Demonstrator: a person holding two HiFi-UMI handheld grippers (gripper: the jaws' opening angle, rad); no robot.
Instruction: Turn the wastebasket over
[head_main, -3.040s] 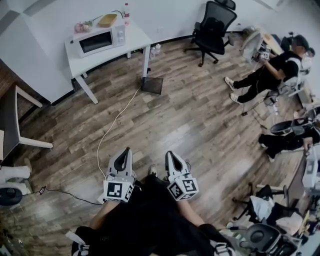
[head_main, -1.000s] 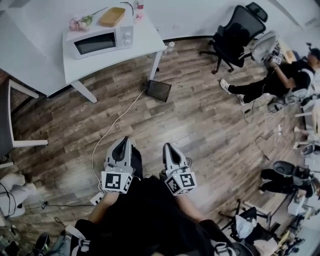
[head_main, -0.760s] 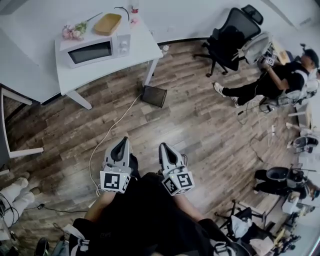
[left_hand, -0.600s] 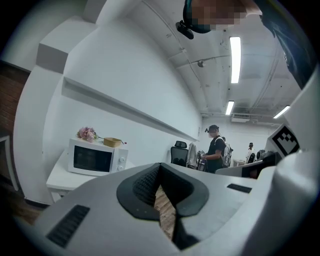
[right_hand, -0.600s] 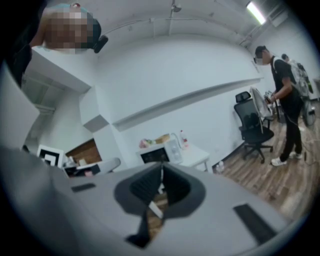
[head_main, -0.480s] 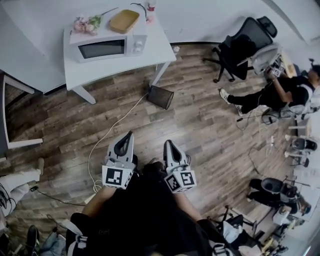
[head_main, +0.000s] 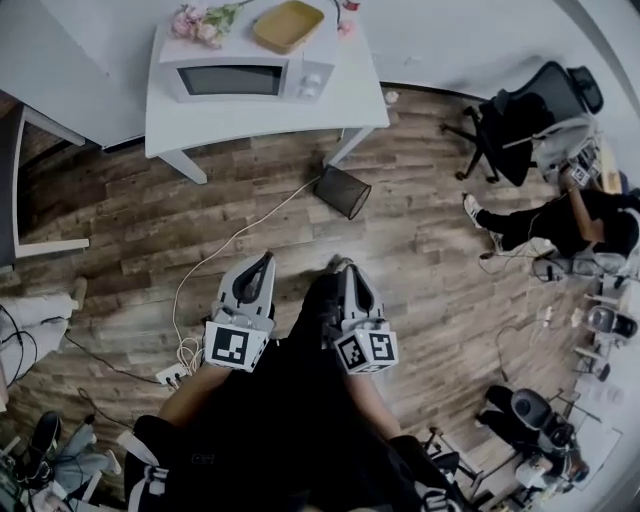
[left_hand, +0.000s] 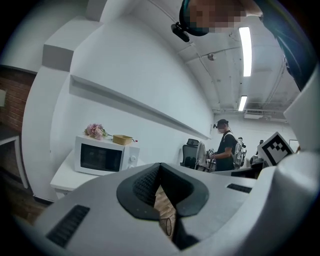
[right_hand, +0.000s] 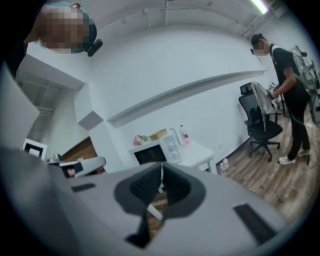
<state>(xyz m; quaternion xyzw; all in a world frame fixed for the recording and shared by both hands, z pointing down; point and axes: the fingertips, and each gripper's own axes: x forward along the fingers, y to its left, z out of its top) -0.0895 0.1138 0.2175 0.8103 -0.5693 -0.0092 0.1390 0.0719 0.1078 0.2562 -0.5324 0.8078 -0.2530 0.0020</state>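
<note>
The wastebasket (head_main: 343, 191) lies, apparently on its side, on the floor by the table (head_main: 200, 120) leg, well ahead of both empty, pressed-together grippers, nearer the right gripper (head_main: 347, 268) than the left gripper (head_main: 264, 262).

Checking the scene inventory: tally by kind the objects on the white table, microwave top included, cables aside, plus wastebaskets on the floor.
Microwave: 1
Flower bunch: 1
Tan tray: 1
Bottle: 1
Wastebasket: 1
Total: 5
</note>
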